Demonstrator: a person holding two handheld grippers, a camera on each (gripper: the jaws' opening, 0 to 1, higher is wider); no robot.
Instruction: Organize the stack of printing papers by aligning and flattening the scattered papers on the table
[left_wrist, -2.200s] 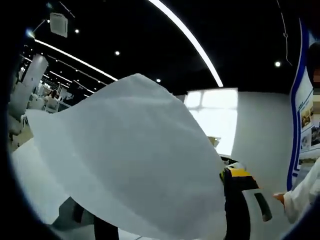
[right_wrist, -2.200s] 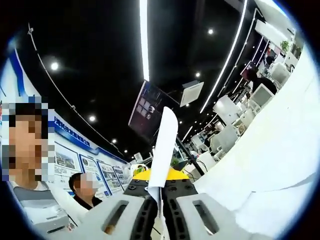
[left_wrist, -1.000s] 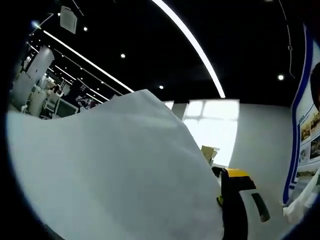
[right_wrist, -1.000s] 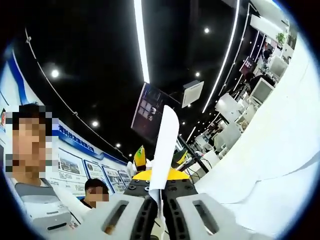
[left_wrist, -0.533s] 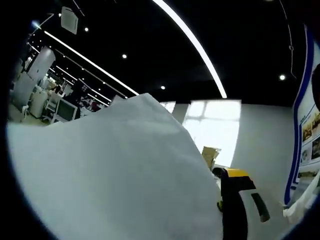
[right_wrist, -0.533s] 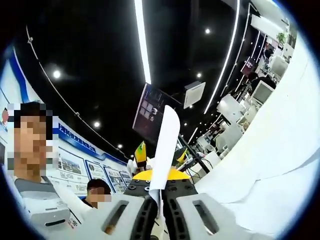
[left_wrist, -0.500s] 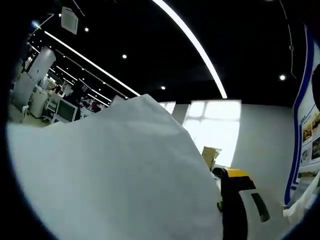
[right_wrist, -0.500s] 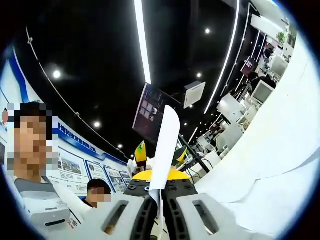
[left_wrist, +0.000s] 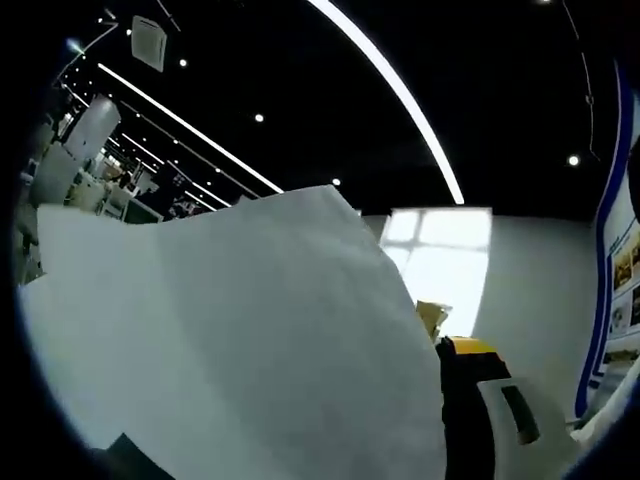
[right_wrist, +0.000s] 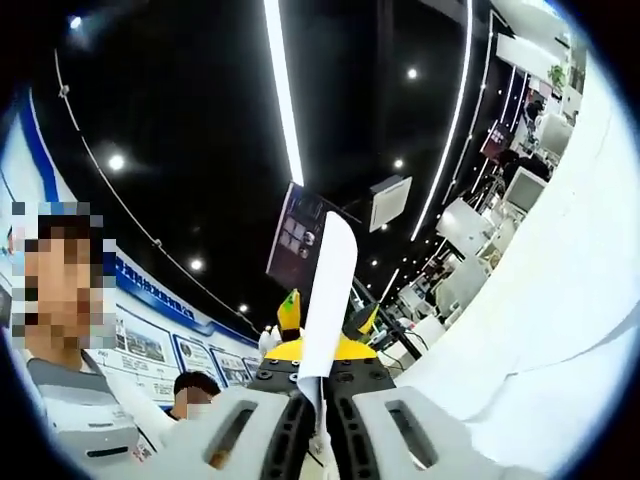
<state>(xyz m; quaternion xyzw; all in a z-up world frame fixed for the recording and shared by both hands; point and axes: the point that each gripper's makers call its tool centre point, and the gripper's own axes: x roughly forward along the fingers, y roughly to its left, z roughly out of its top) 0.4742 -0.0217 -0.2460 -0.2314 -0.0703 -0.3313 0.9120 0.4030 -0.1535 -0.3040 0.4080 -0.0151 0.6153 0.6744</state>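
A stack of white printing paper (left_wrist: 230, 340) is lifted off the table and stands against the dark ceiling in the left gripper view, hiding my left gripper's jaws. The yellow and black right gripper (left_wrist: 478, 405) sits at the paper's right edge there. In the right gripper view my right gripper (right_wrist: 322, 425) is shut on the paper's edge (right_wrist: 328, 290), which rises as a thin white strip between the grey fingers (right_wrist: 235, 430). More of the white paper (right_wrist: 540, 320) spreads along the right side.
A person (right_wrist: 70, 420) stands close at the left and another person (right_wrist: 195, 390) behind. Poster panels (right_wrist: 140, 345) line the wall. Desks with monitors (right_wrist: 520, 185) lie far off. Long ceiling light strips (left_wrist: 400, 95) run overhead.
Both views have tilted a little more toward the ceiling. The raised paper has shifted slightly in the left gripper view, and the right gripper keeps its hold.
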